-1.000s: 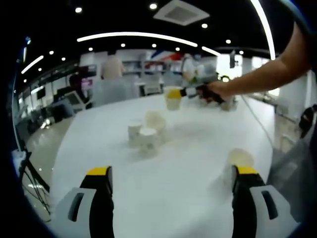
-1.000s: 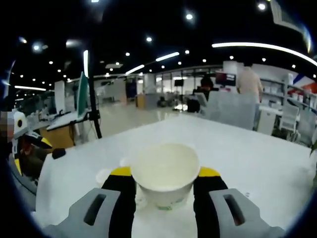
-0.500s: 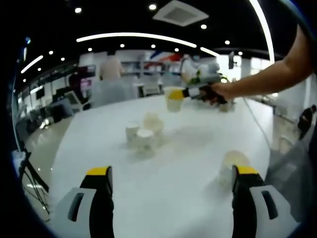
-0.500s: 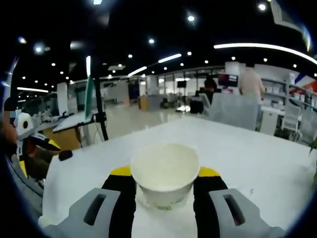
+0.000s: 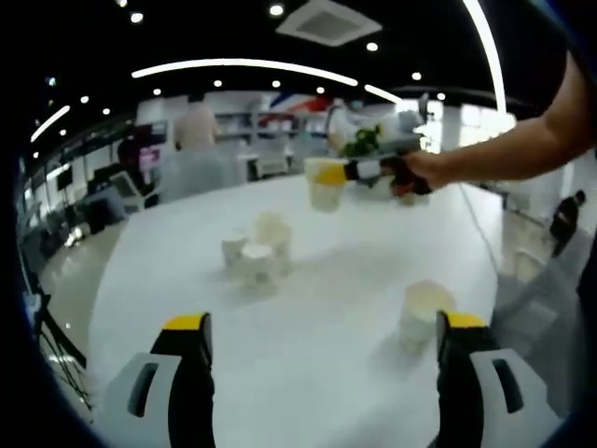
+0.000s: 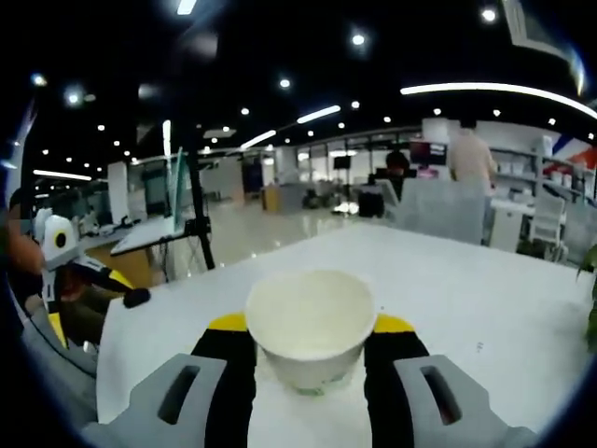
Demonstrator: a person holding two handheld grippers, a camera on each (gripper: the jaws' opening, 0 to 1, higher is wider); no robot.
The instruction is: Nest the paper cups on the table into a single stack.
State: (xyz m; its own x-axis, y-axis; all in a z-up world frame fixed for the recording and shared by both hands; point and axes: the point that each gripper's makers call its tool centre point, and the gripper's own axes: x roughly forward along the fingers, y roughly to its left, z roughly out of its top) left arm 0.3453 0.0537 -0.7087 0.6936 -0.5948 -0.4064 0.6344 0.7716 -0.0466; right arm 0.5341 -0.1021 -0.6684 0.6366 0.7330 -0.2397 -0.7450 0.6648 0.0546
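While the right gripper (image 6: pixel 310 347) clamps a paper cup (image 6: pixel 310 327) aloft for nesting, the left gripper (image 5: pixel 322 350) hangs spread, empty, facing the cup cluster (image 5: pixel 254 250).

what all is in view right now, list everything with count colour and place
held paper cup: one, white, clamped between the right gripper's jaws, above the table
cluster of paper cups: about three, white, mid-table, blurred
lone paper cup: one, white, near the left gripper's right jaw
table: one, white, under everything
plant: one, green, far table edge
right gripper: shut on cup
left gripper: open, yellow tips
person's arm: holding the right gripper
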